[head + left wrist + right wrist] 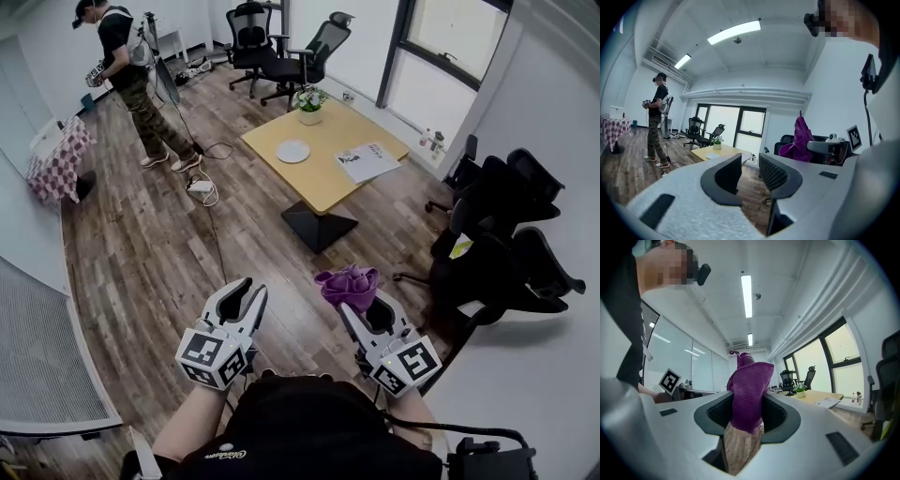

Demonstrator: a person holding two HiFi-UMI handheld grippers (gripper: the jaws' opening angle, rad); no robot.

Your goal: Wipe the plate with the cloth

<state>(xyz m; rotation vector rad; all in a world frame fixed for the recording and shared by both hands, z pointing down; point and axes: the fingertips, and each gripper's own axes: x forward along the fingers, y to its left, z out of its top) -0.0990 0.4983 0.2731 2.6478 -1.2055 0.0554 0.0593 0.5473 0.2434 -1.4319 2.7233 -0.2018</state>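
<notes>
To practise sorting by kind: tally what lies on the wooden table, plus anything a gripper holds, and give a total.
White plate: 1
Potted plant: 1
Open magazine: 1
Purple cloth, clamped in the right gripper: 1
Total: 4
</notes>
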